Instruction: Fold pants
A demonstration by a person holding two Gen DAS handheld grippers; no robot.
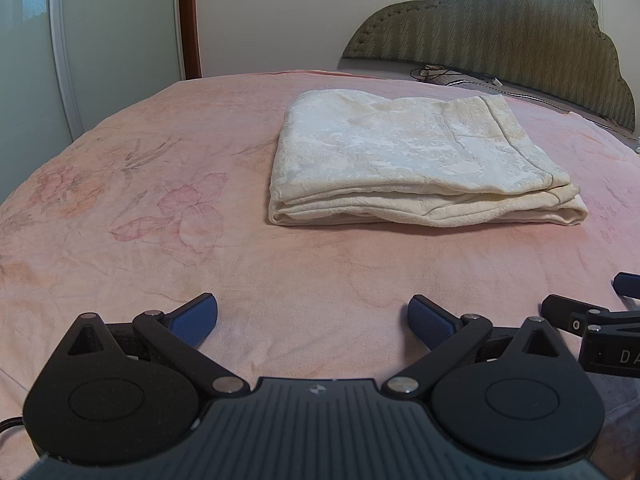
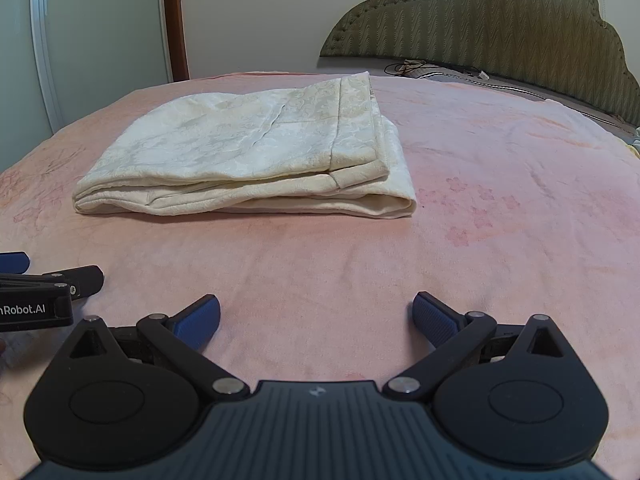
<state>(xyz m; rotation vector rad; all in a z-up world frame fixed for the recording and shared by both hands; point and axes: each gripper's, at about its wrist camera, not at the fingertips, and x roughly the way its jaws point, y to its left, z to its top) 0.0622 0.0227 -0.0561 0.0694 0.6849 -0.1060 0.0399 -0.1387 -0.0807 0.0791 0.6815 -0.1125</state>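
Observation:
Cream patterned pants [image 1: 404, 164] lie folded into a flat stack of layers on the pink bedspread; the right wrist view shows the same pants [image 2: 248, 160] left of centre. My left gripper [image 1: 312, 322] is open, low over the bedspread, well short of the stack, with nothing between its blue pads. My right gripper [image 2: 316, 320] is open too, empty, at the same distance from the stack. Each view shows part of the other gripper at its edge: the right gripper [image 1: 596, 320] at the right edge, the left gripper [image 2: 36, 292] at the left edge.
The pink floral bedspread [image 1: 140, 216] covers the whole bed. An olive quilted headboard [image 1: 500, 28] stands at the far right, with cables [image 1: 452, 74] lying in front of it. A white wardrobe door [image 1: 120, 32] and a brown door frame [image 1: 188, 20] stand behind the bed.

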